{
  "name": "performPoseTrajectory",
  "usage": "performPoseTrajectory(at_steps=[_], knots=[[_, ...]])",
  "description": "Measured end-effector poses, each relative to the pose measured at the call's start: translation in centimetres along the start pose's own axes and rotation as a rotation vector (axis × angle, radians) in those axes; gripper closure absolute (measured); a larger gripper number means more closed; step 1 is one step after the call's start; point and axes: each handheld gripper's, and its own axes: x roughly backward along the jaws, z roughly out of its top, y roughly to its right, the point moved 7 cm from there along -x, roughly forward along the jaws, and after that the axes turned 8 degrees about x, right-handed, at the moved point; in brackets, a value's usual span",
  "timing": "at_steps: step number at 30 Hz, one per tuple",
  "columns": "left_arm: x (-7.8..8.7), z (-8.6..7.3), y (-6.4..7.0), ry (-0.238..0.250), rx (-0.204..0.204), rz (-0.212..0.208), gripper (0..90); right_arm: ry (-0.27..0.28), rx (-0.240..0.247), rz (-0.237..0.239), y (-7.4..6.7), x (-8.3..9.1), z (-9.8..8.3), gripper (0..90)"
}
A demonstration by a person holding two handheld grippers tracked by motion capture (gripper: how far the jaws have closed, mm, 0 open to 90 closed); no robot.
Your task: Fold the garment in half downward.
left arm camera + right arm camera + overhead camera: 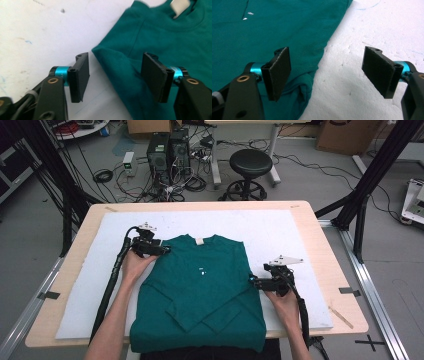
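Note:
A teal sweater [200, 285] lies flat on the white foam board [280, 230], its sleeves folded across the front and a white neck label [199, 241] at the far end. My left gripper [162, 250] hovers at the sweater's left shoulder. In the left gripper view it [117, 75] stands open, and the shoulder edge of the sweater [170, 37] runs between the jaws without touching the pads. My right gripper [254, 281] rests at the sweater's right side. It [328, 70] is open too, one jaw over the sweater's edge [274, 25], the other over bare foam.
The foam board covers most of a wooden table [345, 305]. Beyond the far edge stand a black stool [250, 165] and computer towers [167, 150] among cables. Black frame posts [370, 175] rise at the right.

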Motion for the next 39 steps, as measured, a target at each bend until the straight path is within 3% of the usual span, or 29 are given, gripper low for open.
performPoseTrajectory(at_steps=[3, 7, 12, 14, 17, 23, 33, 39], knots=[[0.0, 0.0, 0.0, 0.002, -0.04, 0.034, 46.9, -0.002, -0.002, 0.003, 0.0, 0.0, 0.0, 23.5], [0.0, -0.1, 0.1, 0.009, -0.06, 0.011, 57.1, -0.004, -0.004, 0.003, 0.0, 0.0, 0.0, 23.5], [0.0, -0.2, -0.1, 0.042, -0.045, -0.018, 70.2, -0.005, -0.011, -0.002, 0.0, 0.0, 0.0, 23.6], [0.2, -0.3, -0.5, 0.057, -0.003, -0.056, 75.6, -0.005, -0.013, -0.001, 0.1, 0.0, -0.1, 23.6], [0.1, -0.3, -0.4, 0.056, -0.009, -0.065, 81.0, -0.007, -0.018, 0.001, 0.1, 0.0, -0.1, 23.6], [0.1, -0.3, -0.5, 0.057, 0.017, -0.094, 84.6, -0.002, -0.029, 0.001, 0.2, 0.0, -0.1, 23.7], [0.1, -0.4, -0.6, 0.056, 0.02, -0.098, 84.4, 0.004, -0.053, 0.011, 0.6, 0.2, 0.0, 25.5], [0.1, -0.4, -0.5, 0.057, 0.019, -0.096, 84.3, -0.033, -0.04, 0.007, 1.5, 0.0, 1.5, 26.9]])
